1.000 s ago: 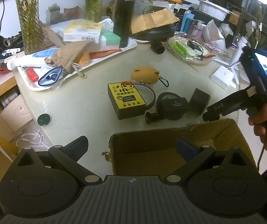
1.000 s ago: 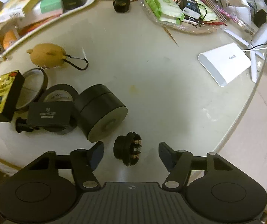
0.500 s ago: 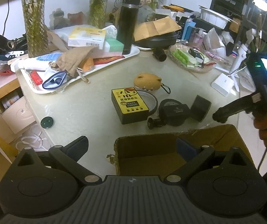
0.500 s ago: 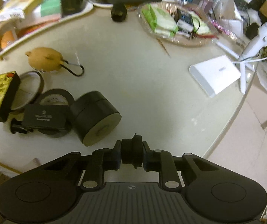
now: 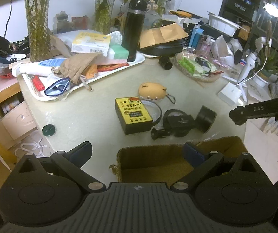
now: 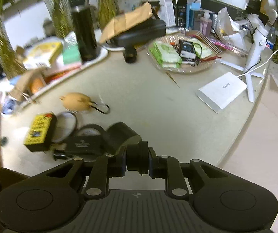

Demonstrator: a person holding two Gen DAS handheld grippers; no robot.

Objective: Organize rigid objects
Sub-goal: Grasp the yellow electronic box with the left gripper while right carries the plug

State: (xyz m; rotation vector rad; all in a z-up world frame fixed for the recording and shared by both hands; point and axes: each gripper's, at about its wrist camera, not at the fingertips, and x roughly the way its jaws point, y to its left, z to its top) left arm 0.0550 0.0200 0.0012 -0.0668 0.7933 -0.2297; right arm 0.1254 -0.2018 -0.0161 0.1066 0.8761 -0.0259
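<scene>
Your left gripper [image 5: 137, 153] sits wide open over the near rim of the cardboard box [image 5: 158, 161]. Past it on the table [image 5: 80, 112]: yellow box [image 5: 132, 114], tan pouch [image 5: 152, 92], black cylinder [image 5: 207, 118]. Your right gripper [image 5: 234, 115] pokes in from the right.

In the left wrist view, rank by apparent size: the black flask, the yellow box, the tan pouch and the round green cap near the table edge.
1. Black flask, though it stands farthest back.
2. Yellow box.
3. Tan pouch.
4. Green cap, clearly smallest.
</scene>
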